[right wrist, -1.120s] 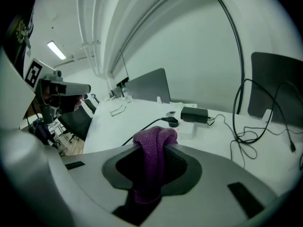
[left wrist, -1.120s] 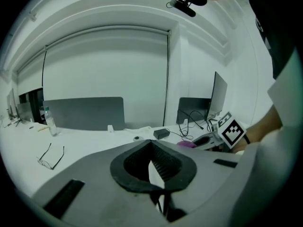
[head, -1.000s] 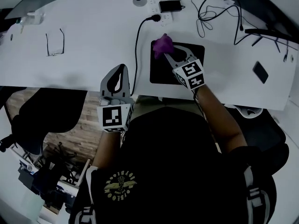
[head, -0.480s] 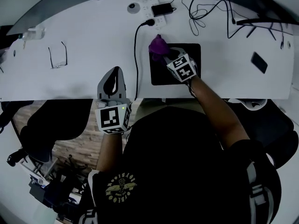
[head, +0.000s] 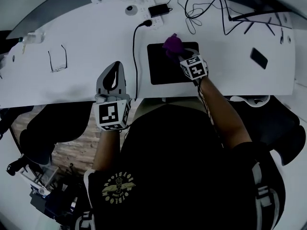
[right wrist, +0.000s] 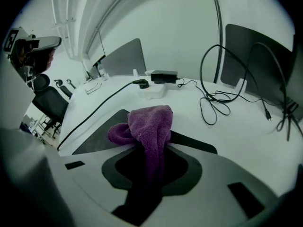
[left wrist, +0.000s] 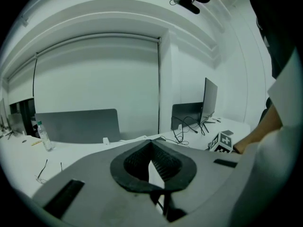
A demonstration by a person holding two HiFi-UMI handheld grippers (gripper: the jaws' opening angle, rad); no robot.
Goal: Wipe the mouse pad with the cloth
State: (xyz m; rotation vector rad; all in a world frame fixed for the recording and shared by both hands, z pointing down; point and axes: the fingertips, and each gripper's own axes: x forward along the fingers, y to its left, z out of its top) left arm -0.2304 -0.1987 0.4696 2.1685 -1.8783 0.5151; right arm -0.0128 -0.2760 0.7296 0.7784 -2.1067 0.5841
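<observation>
The black mouse pad lies on the white desk in front of me. A purple cloth rests bunched on the pad's far edge, near the middle. My right gripper is shut on the cloth, which hangs out over its fingertips. In the right gripper view the cloth drapes from between the jaws onto the mouse pad, and the right gripper grips its lower part. My left gripper hovers at the desk's near edge, left of the pad. Its jaws are shut and hold nothing in the left gripper view.
A black cable runs from a power strip down past the pad's left side. Tangled cables lie at the back right, a phone to the right, glasses to the left. An office chair stands below the desk edge.
The right gripper has carried the cloth from the pad's far left corner rightward along the far edge. The left gripper stays where it was.
</observation>
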